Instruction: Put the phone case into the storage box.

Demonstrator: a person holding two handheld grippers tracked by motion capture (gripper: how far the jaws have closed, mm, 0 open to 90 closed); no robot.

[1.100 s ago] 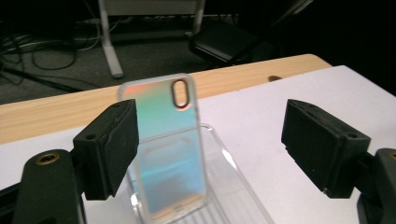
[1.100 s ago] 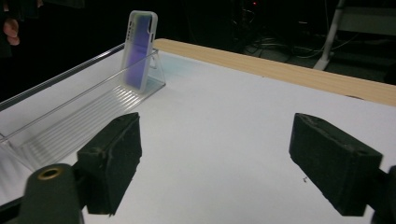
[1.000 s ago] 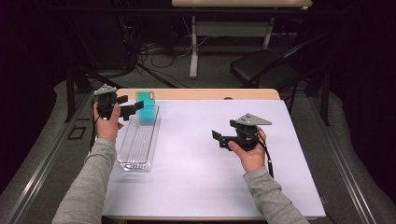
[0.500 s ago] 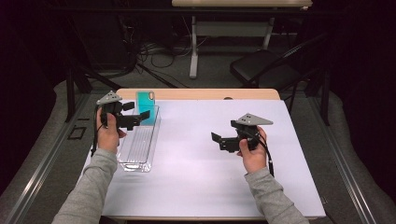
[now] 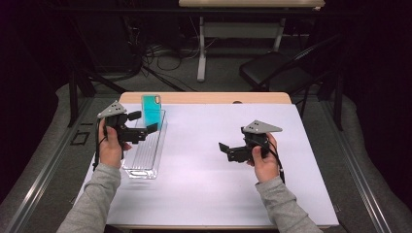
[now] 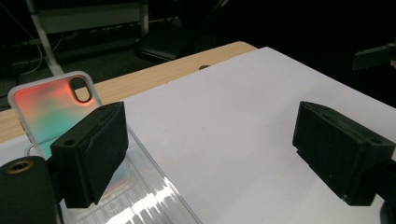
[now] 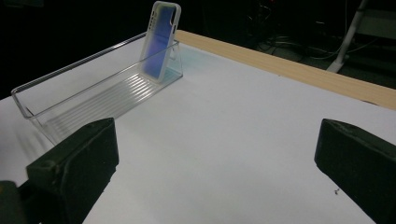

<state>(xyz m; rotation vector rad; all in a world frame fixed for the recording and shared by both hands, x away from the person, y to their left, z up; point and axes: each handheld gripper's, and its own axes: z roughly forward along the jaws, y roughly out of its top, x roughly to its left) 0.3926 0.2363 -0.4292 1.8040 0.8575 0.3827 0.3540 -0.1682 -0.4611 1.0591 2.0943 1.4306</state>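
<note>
Phone case (image 5: 151,109) stands in the clear tray (image 5: 143,167), just beyond the open left tool (image 5: 143,127).

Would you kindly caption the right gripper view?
Phone case standing upright in clear tray, seen between open right gripper jaws.

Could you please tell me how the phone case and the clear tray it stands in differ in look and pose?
The phone case is opaque and tinted teal to blue with a pale rim, while the clear tray is see-through plastic with a ribbed floor. The phone case stands upright on its short end, whereas the clear tray lies flat and long on the table. Both sit at the table's left side, and neither gripper touches either.
</note>
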